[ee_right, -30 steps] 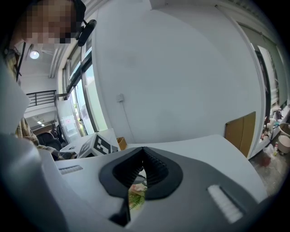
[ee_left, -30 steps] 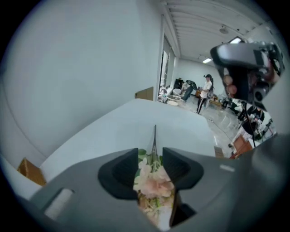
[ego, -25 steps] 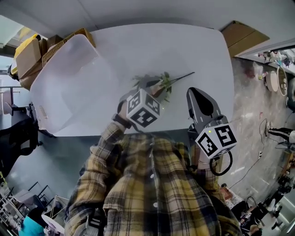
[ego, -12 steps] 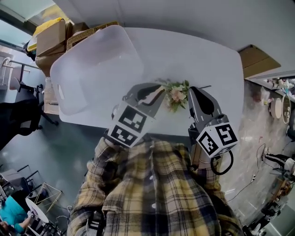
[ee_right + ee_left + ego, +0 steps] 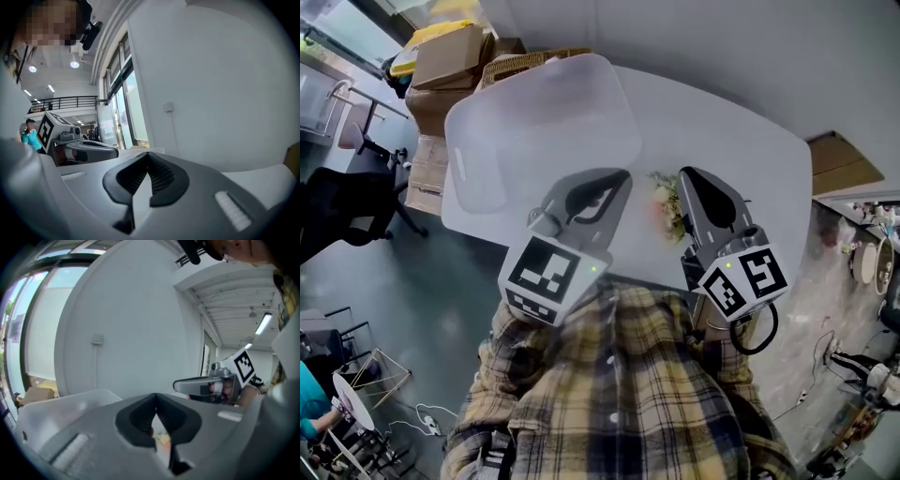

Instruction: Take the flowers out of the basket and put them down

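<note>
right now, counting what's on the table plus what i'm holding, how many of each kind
plastic tub: 1
bunch of flowers: 1
gripper: 2, the left gripper, whose jaws have just closed with nothing between them, and the right gripper, also shut
total: 4

pink flowers [image 5: 665, 201], white table [image 5: 727, 141], yellow plaid shirt [image 5: 619, 394]

frosted see-through plastic tub [image 5: 544, 122], smooth matt white table [image 5: 731, 141], brown cardboard boxes [image 5: 450, 58], soft plaid cloth shirt [image 5: 619, 394], matt grey plastic right gripper [image 5: 684, 175], ribbed black pads [image 5: 161, 176]
</note>
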